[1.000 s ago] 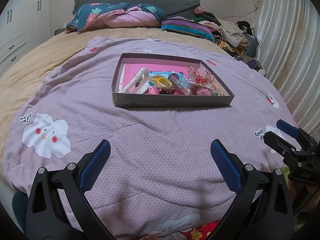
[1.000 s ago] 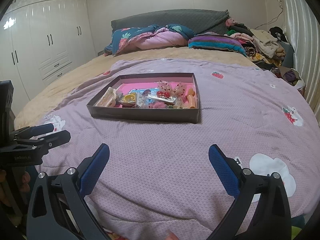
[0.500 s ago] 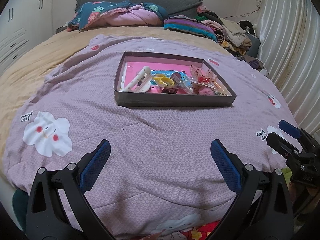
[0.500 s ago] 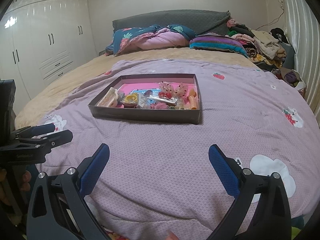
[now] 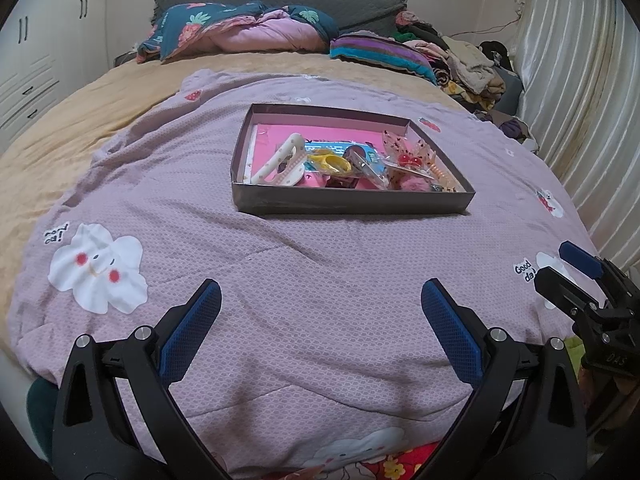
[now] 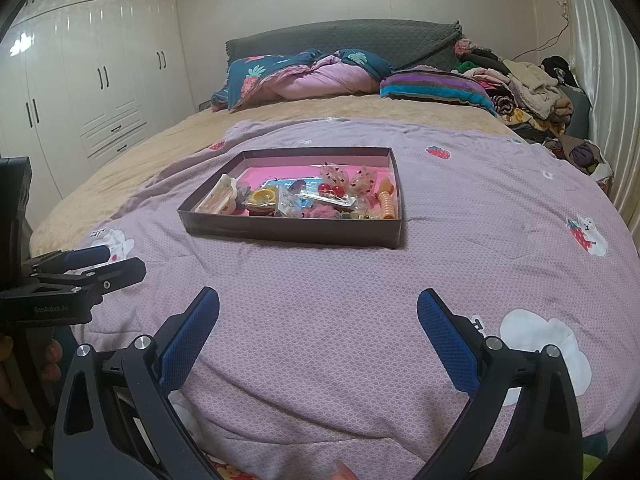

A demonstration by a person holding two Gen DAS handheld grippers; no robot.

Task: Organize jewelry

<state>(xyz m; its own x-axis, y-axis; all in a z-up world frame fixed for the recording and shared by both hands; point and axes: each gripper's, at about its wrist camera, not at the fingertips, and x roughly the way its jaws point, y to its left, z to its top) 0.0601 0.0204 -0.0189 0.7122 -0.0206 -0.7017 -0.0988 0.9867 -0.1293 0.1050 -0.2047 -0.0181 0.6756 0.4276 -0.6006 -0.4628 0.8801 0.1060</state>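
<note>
A shallow dark box (image 5: 352, 202) with a pink floor lies on the purple quilt; it also shows in the right wrist view (image 6: 292, 232). It holds a cream hair clip (image 5: 280, 160), a yellow ring-shaped piece (image 5: 330, 162), a bow with red beads (image 5: 408, 152), an orange coil (image 6: 387, 204) and several small packets. My left gripper (image 5: 320, 300) is open and empty, low over the quilt's near edge, well short of the box. My right gripper (image 6: 318, 308) is open and empty, also short of the box.
The purple quilt (image 5: 280, 264) covers a tan bed (image 5: 80, 128). Pillows and a folded duvet (image 6: 312, 76) lie at the head. A clothes pile (image 6: 528, 88) sits at the far right. Wardrobes (image 6: 80, 92) stand left, a curtain (image 5: 580, 100) right.
Both grippers have edged forward toward the box, which looks slightly larger and lower in both views. Both stay open and empty.
</note>
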